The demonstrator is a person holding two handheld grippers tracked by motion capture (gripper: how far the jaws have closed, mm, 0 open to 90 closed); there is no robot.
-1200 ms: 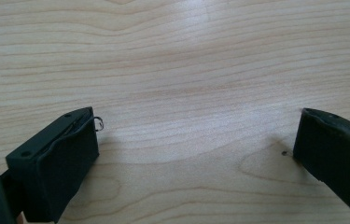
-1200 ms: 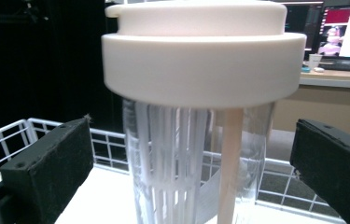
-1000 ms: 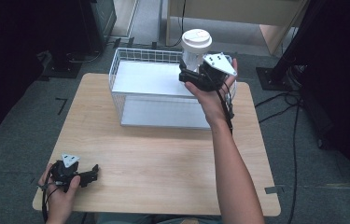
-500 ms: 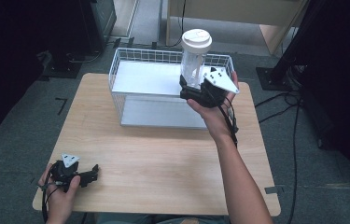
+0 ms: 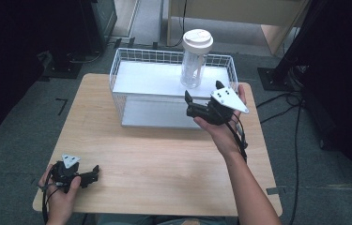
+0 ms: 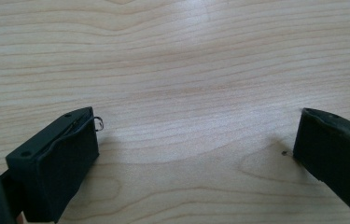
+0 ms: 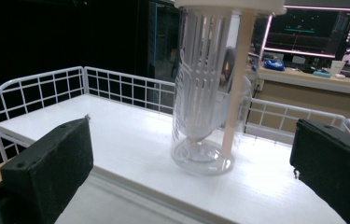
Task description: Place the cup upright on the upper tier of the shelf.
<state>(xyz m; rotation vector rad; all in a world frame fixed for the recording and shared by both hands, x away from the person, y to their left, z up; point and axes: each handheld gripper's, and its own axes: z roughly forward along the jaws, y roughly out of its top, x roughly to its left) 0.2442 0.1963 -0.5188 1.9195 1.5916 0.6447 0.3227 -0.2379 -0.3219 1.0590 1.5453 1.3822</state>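
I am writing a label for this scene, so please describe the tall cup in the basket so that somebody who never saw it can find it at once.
Look at the white wire basket at the far edge of the wooden table. On its white shelf, toward the right end, stands the clear tumbler, upright, with the open right gripper just in front of it. It is the single item in the basket: see-through, with a cream lid and a straw inside.

A light wooden table (image 5: 164,154) stood on grey carpet (image 5: 19,159), with a short black mark (image 5: 62,104) on the carpet just off the table's left edge. Black cables (image 5: 300,122) ran over the floor to the table's right. Beyond its far edge stood a pale wooden cabinet (image 5: 258,11), and lit monitors (image 7: 319,30) glowed farther back.
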